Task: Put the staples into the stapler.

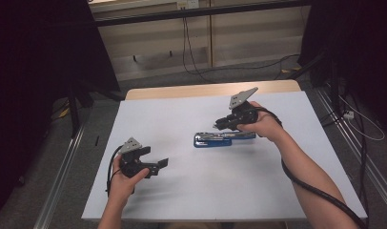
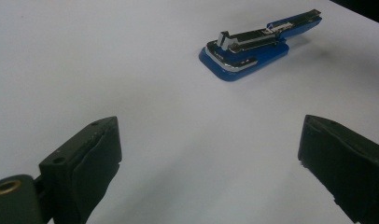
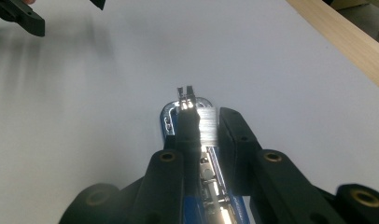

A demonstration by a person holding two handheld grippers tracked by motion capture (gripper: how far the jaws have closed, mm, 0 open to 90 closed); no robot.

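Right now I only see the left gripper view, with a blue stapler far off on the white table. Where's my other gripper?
Observer: In the high view the right gripper is just over the stapler, pointing along it.
Operator: Are its fingers wide open?
Observer: No. In the right gripper view the fingers stand close together, and the stapler's shiny metal top shows in the narrow gap between them.
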